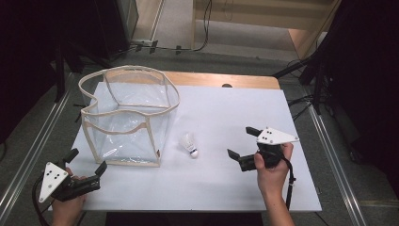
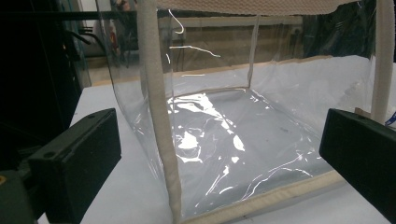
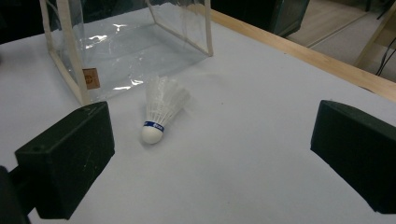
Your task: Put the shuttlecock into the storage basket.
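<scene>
On the white table (image 1: 235, 122) I count one clear bag (image 1: 127, 117), one shuttlecock (image 1: 189, 145) and my two grippers. From the high view, the bag stands upright at centre left of the frame, its cloth-trimmed mouth open upward. The shuttlecock lies on its side just right of the bag's lower right corner, apart from it, cork tip toward the lower right.

My left gripper (image 1: 87, 162) sits at the lower left, jaws spread wide and holding nothing, aimed at the bag's near left corner. My right gripper (image 1: 244, 143) is at right of centre, jaws also wide apart and empty, pointing left toward the shuttlecock, which lies near but clear of them.

My left gripper view adds what the high view cannot: the bag's cream corner seam (image 2: 161, 130) rises between my jaws, and through the clear wall I see the glossy, creased floor of the bag with nothing lying on it.

My right gripper view gives the shuttlecock (image 3: 161, 109) close: white feathers, a blue band above the white cork, lying between my jaws but farther off, with a small brown tag (image 3: 90, 78) on the bag's corner at upper left.
</scene>
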{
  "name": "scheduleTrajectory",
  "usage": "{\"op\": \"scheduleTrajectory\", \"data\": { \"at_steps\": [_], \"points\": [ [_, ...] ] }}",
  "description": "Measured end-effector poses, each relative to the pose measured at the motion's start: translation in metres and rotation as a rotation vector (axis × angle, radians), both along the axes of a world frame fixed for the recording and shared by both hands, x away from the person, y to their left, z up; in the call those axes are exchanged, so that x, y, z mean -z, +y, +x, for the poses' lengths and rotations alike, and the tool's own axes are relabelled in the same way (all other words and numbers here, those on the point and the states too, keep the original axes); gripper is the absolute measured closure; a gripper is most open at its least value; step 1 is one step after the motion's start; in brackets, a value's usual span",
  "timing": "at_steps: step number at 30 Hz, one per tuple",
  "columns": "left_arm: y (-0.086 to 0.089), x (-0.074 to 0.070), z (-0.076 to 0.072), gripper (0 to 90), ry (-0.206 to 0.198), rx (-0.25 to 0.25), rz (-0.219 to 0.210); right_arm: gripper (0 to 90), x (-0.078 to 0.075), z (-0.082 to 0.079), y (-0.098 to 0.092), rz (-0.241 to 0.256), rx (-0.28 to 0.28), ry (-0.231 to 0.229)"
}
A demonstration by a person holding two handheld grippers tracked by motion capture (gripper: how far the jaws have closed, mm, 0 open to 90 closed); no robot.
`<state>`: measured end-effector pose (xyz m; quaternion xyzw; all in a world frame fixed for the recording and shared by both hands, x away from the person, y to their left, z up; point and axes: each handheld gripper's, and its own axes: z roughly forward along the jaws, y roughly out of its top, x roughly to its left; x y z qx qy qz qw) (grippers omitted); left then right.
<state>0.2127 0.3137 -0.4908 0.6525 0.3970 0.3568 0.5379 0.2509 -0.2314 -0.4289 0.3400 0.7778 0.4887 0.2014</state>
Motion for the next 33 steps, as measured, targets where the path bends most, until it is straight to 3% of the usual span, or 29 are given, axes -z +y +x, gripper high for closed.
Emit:
{"op": "scheduleTrajectory", "data": {
  "at_steps": [33],
  "points": [
    [-0.003,0.001,0.000,0.0,-0.006,0.009,0.027,0.9,0.000,0.023,0.055,-0.080,-0.065,0.063]
  ]
}}
